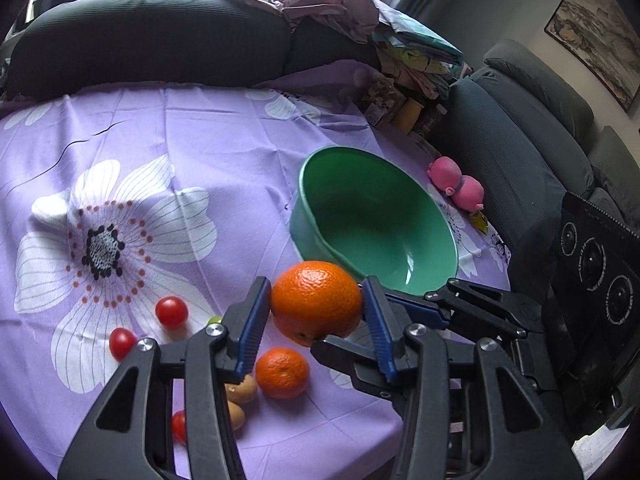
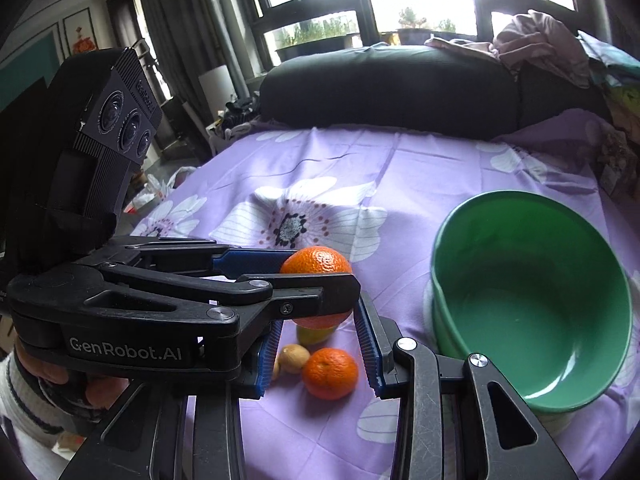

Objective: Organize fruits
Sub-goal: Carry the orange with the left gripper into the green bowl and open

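Note:
My left gripper is shut on a large orange and holds it above the purple flowered cloth, just in front of the empty green bowl. The same orange shows in the right wrist view, clamped in the left gripper. My right gripper is open and empty, low over a small mandarin and a brown longan. On the cloth also lie the mandarin, two cherry tomatoes, a third tomato and longans. A green fruit is mostly hidden under the orange.
The green bowl stands at the right. A pink toy pig lies behind it near the cloth's right edge. A dark sofa back with piled clothes bounds the far side. An armchair stands at the right.

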Demonstrator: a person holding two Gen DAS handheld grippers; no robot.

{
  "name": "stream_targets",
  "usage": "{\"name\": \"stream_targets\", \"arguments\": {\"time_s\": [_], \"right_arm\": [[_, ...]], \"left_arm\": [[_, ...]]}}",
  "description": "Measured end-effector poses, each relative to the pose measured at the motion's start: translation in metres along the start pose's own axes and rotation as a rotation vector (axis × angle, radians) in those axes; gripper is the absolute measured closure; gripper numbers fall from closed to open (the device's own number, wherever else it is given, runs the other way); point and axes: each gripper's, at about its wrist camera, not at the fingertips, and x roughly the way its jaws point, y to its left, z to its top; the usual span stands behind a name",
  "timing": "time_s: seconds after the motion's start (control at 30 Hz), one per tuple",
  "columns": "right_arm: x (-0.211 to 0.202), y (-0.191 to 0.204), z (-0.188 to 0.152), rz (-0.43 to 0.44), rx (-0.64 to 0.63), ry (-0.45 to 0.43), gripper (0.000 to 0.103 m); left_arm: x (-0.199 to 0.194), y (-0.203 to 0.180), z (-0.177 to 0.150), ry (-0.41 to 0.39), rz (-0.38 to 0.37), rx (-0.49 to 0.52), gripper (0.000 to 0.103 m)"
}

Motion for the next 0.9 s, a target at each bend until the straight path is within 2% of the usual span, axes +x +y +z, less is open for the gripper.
{"name": "stream_targets", "arguments": {"time_s": [0.4,0.67,0.73,0.8,0.87,0.9], "right_arm": [[-0.033,-0.056,-0.002,-0.131,0.100,-0.059,0.064],[-0.030,-0.084,-0.011,-0.159,0.172,-0.031,0.064],[-0.026,-0.088,-0.012,-0.160,0.190,-0.020,0.064],[-0.025,-0.090,-0.014,-0.164,0.205,-0.010,0.064],[-0.025,-0.090,-0.016,-0.185,0.204,-0.008,0.064],[-0.026,-0.091,-0.017,-0.193,0.206,-0.006,0.064]], "left_arm": [[0.051,-0.048,0.032,0.041,-0.112,0.094,0.057],[0.080,-0.057,0.036,0.100,-0.102,0.087,0.056],[0.083,-0.055,0.035,0.109,-0.107,0.070,0.054],[0.084,-0.055,0.036,0.117,-0.102,0.060,0.046],[0.079,-0.055,0.037,0.103,-0.103,0.054,0.031],[0.074,-0.053,0.038,0.092,-0.108,0.048,0.030]]}}
